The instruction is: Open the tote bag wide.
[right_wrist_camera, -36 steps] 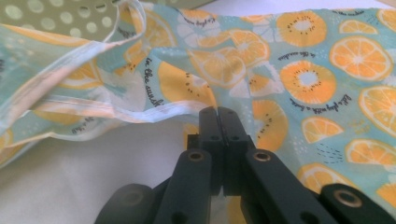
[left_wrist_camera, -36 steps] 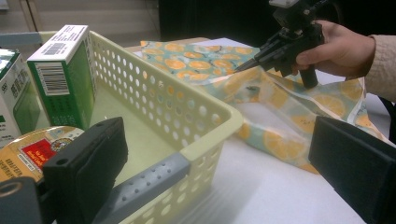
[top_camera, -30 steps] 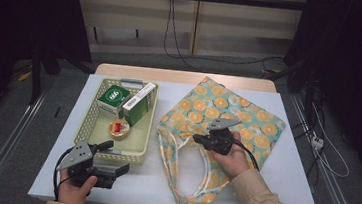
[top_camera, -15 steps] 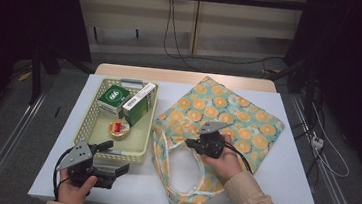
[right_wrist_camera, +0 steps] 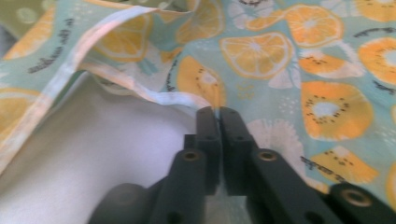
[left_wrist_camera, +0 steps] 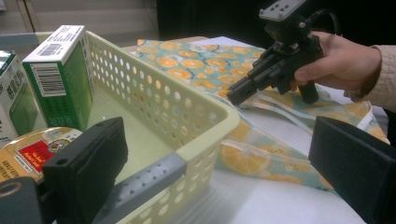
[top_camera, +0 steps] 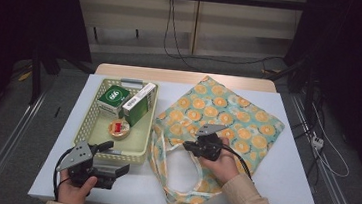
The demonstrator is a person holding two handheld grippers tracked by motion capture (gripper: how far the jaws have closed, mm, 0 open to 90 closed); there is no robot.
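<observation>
A tote bag [top_camera: 228, 116] printed with orange slices lies flat on the white table, its mouth and white handles toward me. My right gripper [top_camera: 187, 145] points left at the bag's mouth. In the right gripper view its jaws [right_wrist_camera: 217, 114] stand almost together on the bag's hemmed rim [right_wrist_camera: 154, 95], which runs in at their tips; they have just been opening a crack. My left gripper [top_camera: 120, 169] rests open by the near corner of the yellow basket [top_camera: 84, 123], with nothing in its jaws. The basket holds a green box [top_camera: 113, 98], a taller green-and-white box [top_camera: 138, 103] and a round tin [top_camera: 118, 127].
The table's front edge runs just below both hands. In the left gripper view the basket's corner [left_wrist_camera: 205, 126] with a grey handle [left_wrist_camera: 140, 182] stands close ahead, and the right gripper [left_wrist_camera: 233, 95] is beyond it. Cables trail on the floor behind the table.
My right gripper has shifted a little to the left, drawing the bag's rim nearer the basket. The left hand has stayed put.
</observation>
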